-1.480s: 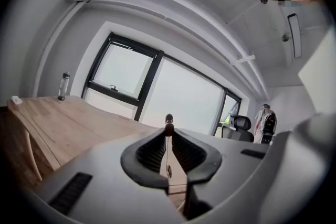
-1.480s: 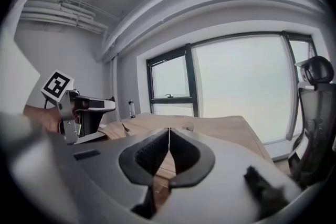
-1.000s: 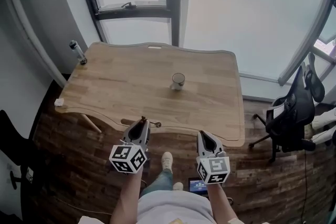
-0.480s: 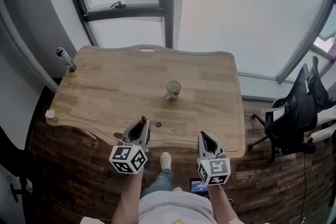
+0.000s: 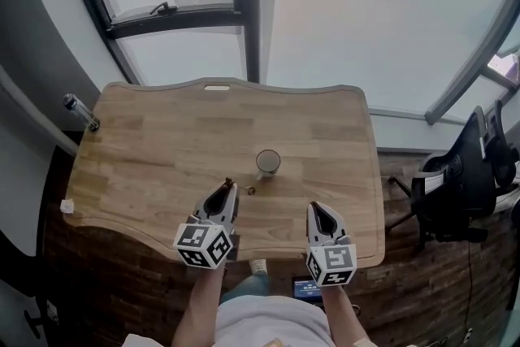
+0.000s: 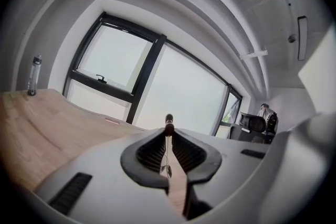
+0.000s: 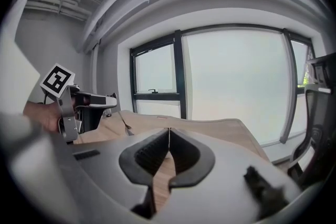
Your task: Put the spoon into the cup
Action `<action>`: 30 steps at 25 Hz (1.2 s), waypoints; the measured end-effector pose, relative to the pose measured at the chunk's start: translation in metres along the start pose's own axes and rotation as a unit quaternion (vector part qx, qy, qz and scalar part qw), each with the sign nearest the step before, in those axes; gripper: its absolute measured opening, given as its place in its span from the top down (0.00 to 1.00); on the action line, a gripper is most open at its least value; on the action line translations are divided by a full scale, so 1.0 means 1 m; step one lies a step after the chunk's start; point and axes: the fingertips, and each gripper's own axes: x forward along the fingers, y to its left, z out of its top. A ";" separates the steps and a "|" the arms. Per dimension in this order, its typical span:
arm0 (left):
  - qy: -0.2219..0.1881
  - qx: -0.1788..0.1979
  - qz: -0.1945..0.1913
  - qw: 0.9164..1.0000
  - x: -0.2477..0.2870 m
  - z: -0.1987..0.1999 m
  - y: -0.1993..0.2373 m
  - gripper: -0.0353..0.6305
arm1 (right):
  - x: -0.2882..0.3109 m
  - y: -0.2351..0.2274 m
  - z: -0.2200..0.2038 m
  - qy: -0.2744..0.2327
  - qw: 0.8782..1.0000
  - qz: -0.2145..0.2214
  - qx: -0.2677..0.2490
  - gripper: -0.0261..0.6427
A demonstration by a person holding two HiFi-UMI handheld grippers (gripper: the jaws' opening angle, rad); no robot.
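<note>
Spoon (image 6: pixel 169 123) — pinched between the ribbed dark pads of the left gripper (image 5: pixel 229 188), which hangs just inside the table's near edge.

Edges and room: the table (image 5: pixel 162 150) has a wavy near edge and rounded corners. The cup (image 5: pixel 268 162) stands alone mid-table, well away from every edge, a little ahead and to the right of the spoon and not touching it. A bottle (image 5: pixel 81 111) stands at the far-left corner. The right gripper (image 5: pixel 317 210) is near the same front edge, jaws pressed together on nothing. An office chair (image 5: pixel 463 191) sits off the table's right side.

Axis: the spoon's long axis crosses the jaws, nearly upright in the left gripper view — dark knobbed end above the pads, small bowl below, slanting down toward the tabletop.

Materials: thin shiny stem; pale wood-grain tabletop; cup with a round open rim; grey moulded gripper shells; dark plank floor.
</note>
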 end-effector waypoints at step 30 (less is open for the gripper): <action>0.003 -0.011 -0.061 0.998 0.103 0.039 0.044 0.88 | 0.092 -0.032 0.024 -0.002 0.998 -0.060 0.021 0.91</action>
